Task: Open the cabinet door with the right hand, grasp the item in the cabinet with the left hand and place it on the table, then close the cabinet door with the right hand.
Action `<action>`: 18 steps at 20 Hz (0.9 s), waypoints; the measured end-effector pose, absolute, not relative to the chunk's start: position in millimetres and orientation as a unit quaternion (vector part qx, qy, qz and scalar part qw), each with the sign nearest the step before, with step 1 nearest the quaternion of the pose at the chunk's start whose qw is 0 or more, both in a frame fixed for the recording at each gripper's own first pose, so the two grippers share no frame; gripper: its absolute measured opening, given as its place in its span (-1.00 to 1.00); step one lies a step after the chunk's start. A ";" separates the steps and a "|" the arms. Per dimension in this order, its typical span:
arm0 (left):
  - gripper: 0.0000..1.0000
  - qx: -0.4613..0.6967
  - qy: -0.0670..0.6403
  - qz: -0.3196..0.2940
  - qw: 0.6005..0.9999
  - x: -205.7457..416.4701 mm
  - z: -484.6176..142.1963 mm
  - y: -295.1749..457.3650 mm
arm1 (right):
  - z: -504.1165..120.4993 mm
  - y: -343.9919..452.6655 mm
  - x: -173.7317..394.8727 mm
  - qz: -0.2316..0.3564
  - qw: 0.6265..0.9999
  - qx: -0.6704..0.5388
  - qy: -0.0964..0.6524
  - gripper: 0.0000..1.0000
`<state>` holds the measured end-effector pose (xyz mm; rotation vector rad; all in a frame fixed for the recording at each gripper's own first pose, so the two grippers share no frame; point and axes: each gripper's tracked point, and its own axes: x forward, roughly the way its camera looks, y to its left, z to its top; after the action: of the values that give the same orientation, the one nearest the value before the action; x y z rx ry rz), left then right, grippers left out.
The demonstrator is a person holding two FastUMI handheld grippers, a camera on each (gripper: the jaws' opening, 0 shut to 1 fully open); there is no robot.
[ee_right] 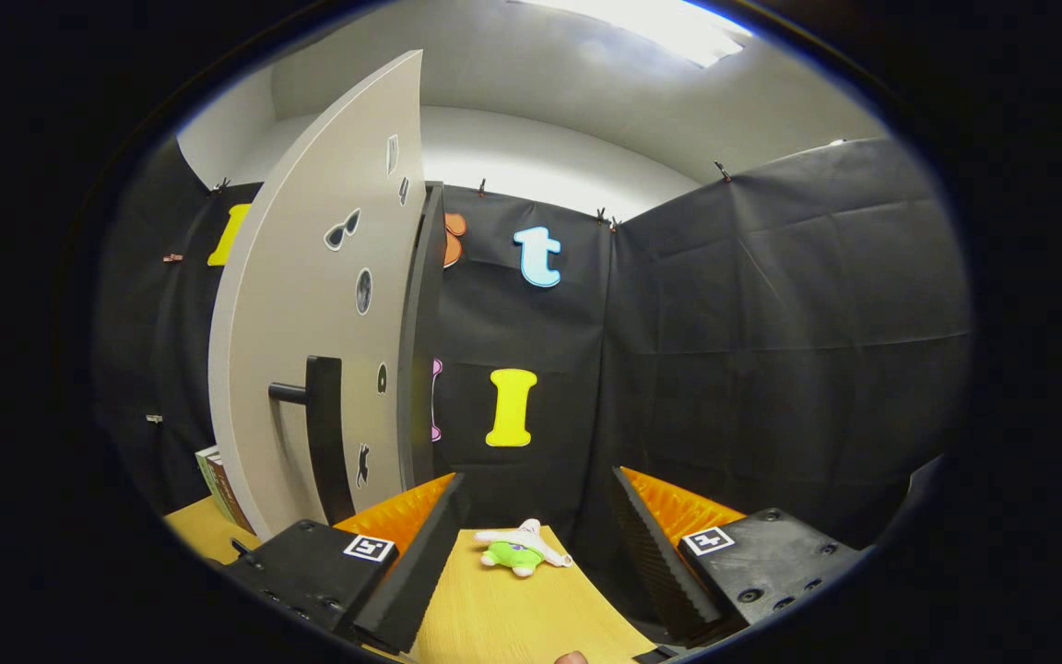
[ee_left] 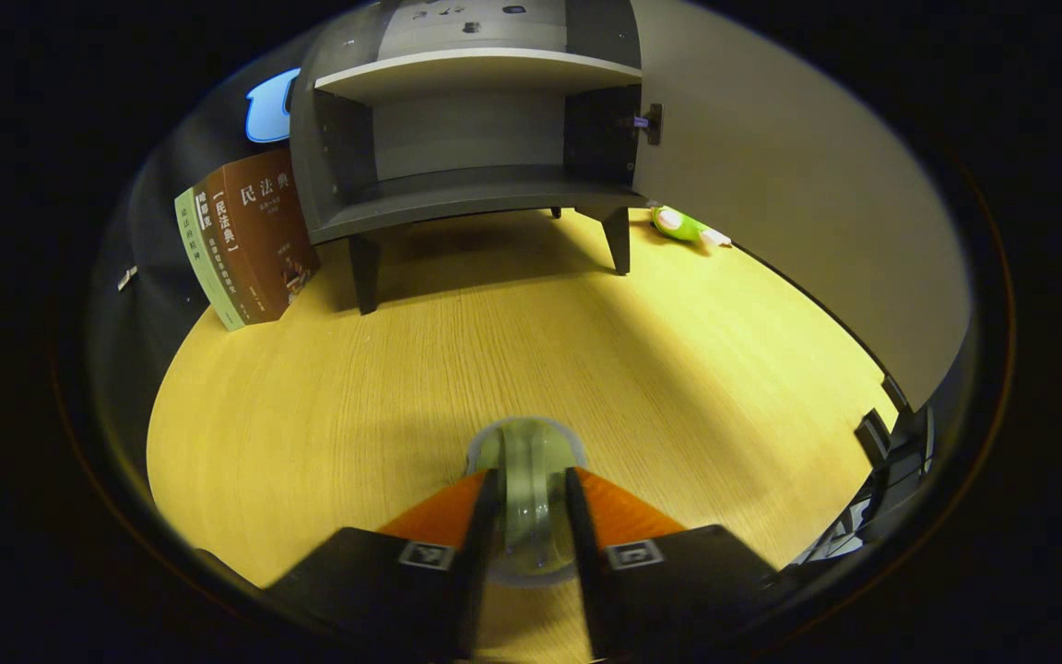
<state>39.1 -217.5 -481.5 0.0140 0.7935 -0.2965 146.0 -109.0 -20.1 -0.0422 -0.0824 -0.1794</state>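
Observation:
A translucent tape-like roll [ee_left: 528, 516] stands on edge on the wooden table [ee_left: 494, 350], and my left gripper [ee_left: 531, 476] is shut on it, one finger on each side. Straight ahead stands the dark grey cabinet [ee_left: 457, 189], its two shelves bare. Its pale door [ee_left: 771, 184] is swung wide open to the right. In the right gripper view the door [ee_right: 310, 277] stands close on the left, its black handle [ee_right: 324, 433] just left of my fingers. My right gripper [ee_right: 538, 478] is open, holds nothing, and sits to the right of the door's edge.
A small green and white plush toy [ee_left: 678, 223] lies on the table by the cabinet's right leg, also ahead of my right gripper as the toy [ee_right: 517, 551]. Books [ee_left: 250, 235] lean left of the cabinet. A dark object [ee_left: 895, 452] sits at the table's right edge.

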 end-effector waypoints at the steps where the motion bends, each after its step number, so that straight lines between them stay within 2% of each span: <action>1: 0.35 0.005 0.382 -0.143 0.913 39.9 -478.1 -216.3 | -20.4 -108.5 146.7 -0.089 0.995 -0.021 -0.041 0.94; 3: 0.92 0.009 0.371 -0.141 0.918 40.0 -464.7 -211.6 | -21.3 -107.7 147.0 -0.089 0.995 -0.019 -0.040 0.94; 4: 0.98 0.016 0.361 -0.140 0.922 43.1 -460.0 -208.8 | -21.5 -107.8 147.2 -0.089 0.995 -0.018 -0.040 0.94; 8: 0.94 0.014 0.320 -0.137 0.937 48.3 -415.1 -200.9 | -20.8 -110.7 150.5 -0.095 0.995 -0.014 -0.041 0.94; 18: 0.93 -0.001 0.131 -0.100 0.986 64.4 -209.0 -152.5 | -21.8 -105.4 156.5 -0.085 0.996 0.000 -0.035 0.94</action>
<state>64.4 -152.5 -209.0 -0.0016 0.2640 -0.2004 156.5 -105.4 -21.8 0.0003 -0.0701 -0.1706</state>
